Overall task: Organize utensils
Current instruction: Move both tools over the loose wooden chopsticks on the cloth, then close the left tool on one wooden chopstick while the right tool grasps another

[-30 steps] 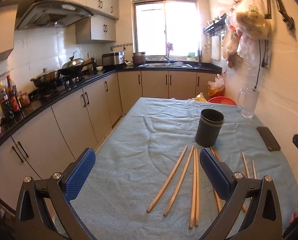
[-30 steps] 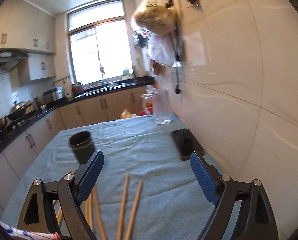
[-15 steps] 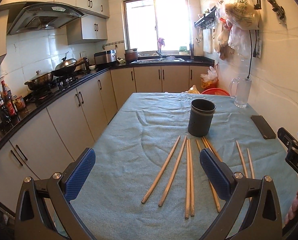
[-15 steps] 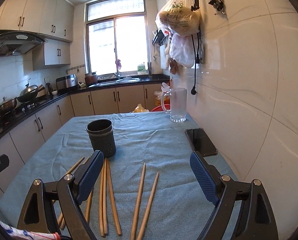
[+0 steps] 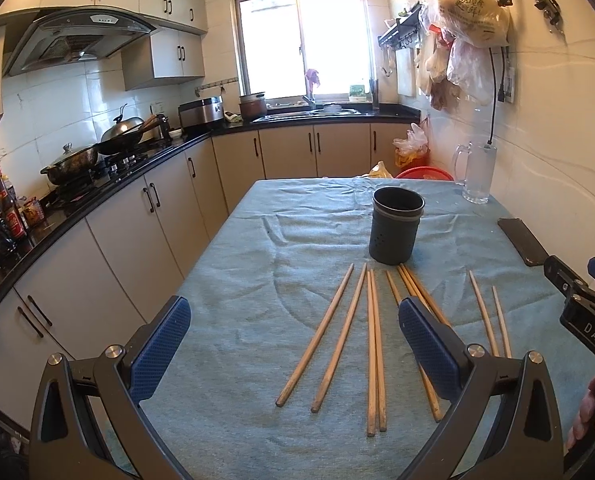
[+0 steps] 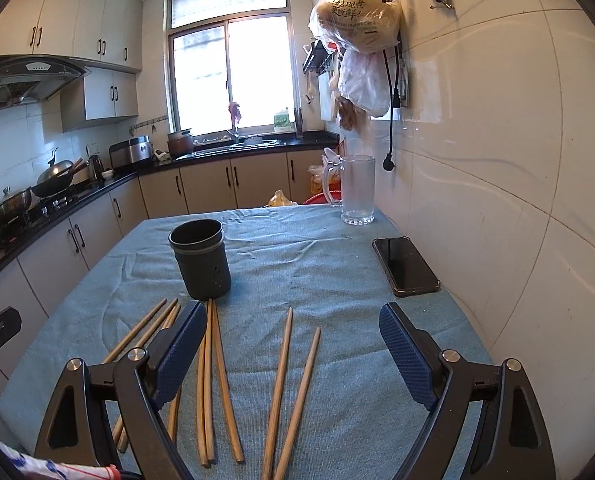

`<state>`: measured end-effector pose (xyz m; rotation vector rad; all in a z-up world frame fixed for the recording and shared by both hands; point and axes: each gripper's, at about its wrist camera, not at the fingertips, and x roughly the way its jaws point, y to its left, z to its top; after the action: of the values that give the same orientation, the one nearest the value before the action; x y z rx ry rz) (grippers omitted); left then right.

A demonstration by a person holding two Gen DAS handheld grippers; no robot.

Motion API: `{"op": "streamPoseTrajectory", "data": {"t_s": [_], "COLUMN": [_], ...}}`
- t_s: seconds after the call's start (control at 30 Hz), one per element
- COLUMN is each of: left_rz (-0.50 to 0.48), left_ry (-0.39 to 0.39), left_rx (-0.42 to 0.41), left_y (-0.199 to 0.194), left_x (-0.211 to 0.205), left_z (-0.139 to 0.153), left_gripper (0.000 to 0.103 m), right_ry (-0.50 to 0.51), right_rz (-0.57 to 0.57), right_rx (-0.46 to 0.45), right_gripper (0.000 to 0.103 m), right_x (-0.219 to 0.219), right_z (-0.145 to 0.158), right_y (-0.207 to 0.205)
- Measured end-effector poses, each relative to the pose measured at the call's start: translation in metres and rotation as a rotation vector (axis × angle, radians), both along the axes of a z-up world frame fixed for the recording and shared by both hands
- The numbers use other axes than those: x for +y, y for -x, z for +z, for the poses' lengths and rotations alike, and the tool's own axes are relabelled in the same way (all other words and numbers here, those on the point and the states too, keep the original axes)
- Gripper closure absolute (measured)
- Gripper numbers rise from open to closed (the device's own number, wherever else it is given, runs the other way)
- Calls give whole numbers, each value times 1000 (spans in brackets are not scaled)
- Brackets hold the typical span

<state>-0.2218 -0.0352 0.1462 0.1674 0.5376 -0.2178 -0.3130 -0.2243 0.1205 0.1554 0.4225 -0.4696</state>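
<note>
task not yet begun: long wooden chopsticks (image 5: 371,344) lie loose on the blue tablecloth (image 5: 257,280); the dark cylindrical holder (image 5: 395,230) appears empty. left gripper (image 5: 293,344) and right gripper (image 6: 293,354) jaws released, holding nothing.

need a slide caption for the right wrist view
Open right gripper hovers over wooden chopsticks on a blue tablecloth, dark utensil holder behind.

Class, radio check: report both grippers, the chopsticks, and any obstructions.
Left gripper open, right gripper open, both empty. Chopsticks loose on cloth; holder upright, empty. Phone aside.
</note>
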Motion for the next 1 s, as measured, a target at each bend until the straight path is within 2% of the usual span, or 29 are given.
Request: {"op": "streamPoseTrajectory", "data": {"t_s": [0.57, 0.77, 1.0], "left_rz": [-19, -12, -16], "left_ry": [10, 3, -88], "left_rx": [50, 79, 99], "left_y": [-8, -23, -69], "left_x": [2, 9, 28], "left_z": [-11, -16, -23], "left_gripper": [0, 0, 0], "right_ry": [-6, -15, -61], "right_rz": [9, 9, -31], "right_rx": [28, 45, 125], "right_gripper": [12, 12, 11], "right_x": [5, -1, -40], "right_z": [-7, -11, -24], "right_y": [-5, -9, -12]}}
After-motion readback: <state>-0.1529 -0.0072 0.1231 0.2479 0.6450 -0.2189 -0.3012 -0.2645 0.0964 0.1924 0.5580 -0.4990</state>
